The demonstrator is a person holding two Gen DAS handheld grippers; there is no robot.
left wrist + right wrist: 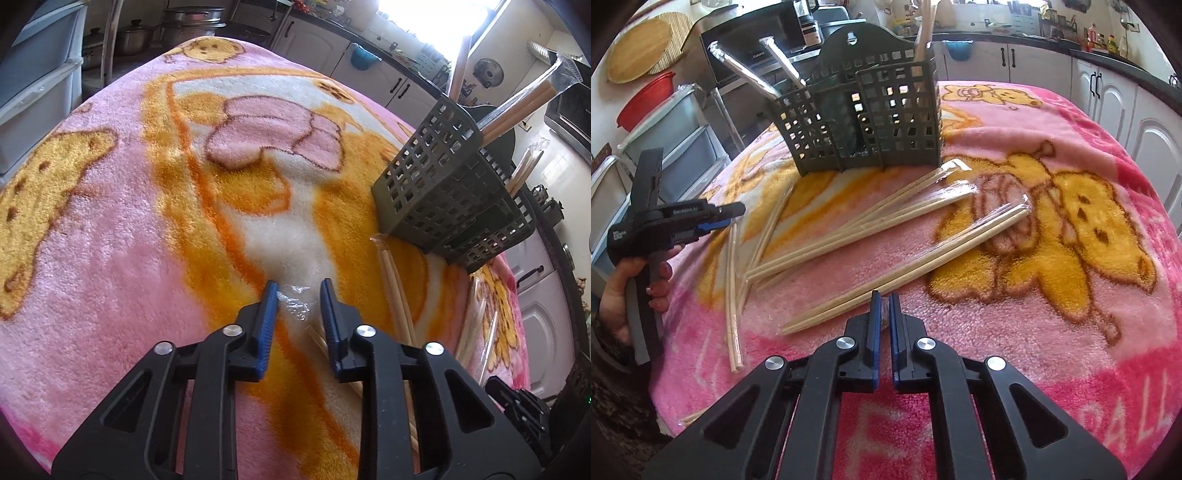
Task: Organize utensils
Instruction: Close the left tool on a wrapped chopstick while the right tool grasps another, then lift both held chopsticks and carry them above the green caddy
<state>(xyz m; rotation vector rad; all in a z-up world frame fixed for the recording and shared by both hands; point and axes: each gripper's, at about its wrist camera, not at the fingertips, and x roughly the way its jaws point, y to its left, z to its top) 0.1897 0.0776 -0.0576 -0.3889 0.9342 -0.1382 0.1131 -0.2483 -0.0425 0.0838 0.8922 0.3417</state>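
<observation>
Left wrist view: my left tool has its blue pads spread a little. The crinkled clear end of a wrapped chopstick pair lies between them on the table, and I see no pad pressing on it. I judge the step to be gripping one pair per tool, so I would centre the wood between the pads, not just the film, before closing. Film alone will likely slip or tear.

My right tool is pressed almost together and pinches what looks like a scrap of wrapper end. Whether wood is caught too, I cannot tell. I would test it with a gentle lift.

Farther out, more loose chopstick pairs are scattered on the pink blanket, and the dark green caddy stands at the far side with a few pairs already upright in it. Each pair should go in tip down, clear of the rim.

On writing, the left tool's body carries a small white label that I cannot read surely. The blanket shows large pale letters, "F" and "ALL", both cut off.
</observation>
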